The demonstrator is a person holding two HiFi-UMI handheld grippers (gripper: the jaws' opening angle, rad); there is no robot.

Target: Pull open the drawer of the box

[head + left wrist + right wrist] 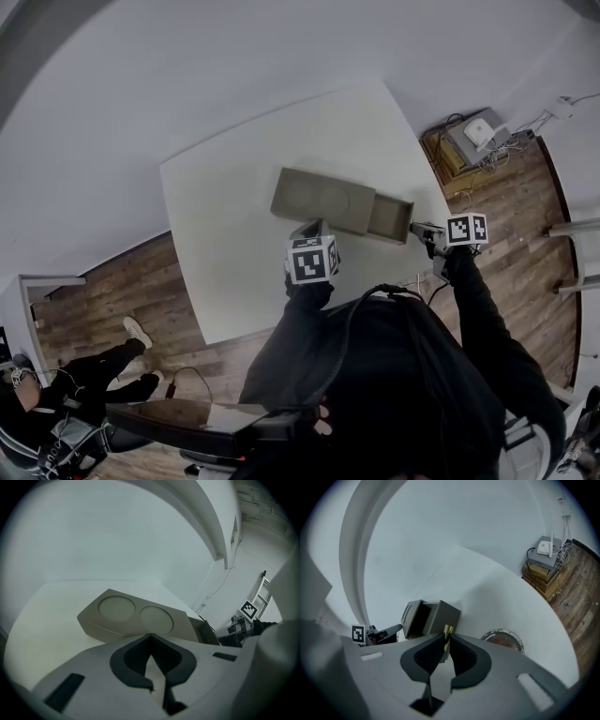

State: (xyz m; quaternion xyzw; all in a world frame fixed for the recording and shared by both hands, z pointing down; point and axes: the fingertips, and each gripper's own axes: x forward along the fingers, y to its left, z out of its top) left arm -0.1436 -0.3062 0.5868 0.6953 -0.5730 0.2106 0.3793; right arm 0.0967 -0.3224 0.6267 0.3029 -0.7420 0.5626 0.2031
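**Head view with both gripper views.** A white table (220, 234) fills the middle of the scene and stands on a wooden floor (112, 300).

- **Box:** The box (323, 199) lies on the far right part of the table. It is a flat grey case with two round recesses in its top.
- **Drawer:** The drawer (392, 217) projects from the box's right end, far enough out that its empty interior shows from above. How much of it sits inside the case is hidden.
- **Left gripper:** The left gripper (150, 636) stands at the box's near long wall. Its jaws are brought together at the tips with nothing between them. It appears to brace the case, though contact cannot be confirmed.
- **Right gripper:** The right gripper (446, 638) is at the drawer's front panel, with its jaws clamped on the small brass pull (448, 630) fixed there.
- **Table mark:** A ring-shaped mark (502, 638) lies on the table near the drawer front.

**Progress, as judged:** The grasp and most of the pull look done, since the drawer is plainly open. What is left, if anything, is a little more travel to the right and then letting go of the pull. The drawer's full reach cannot be read from these views.
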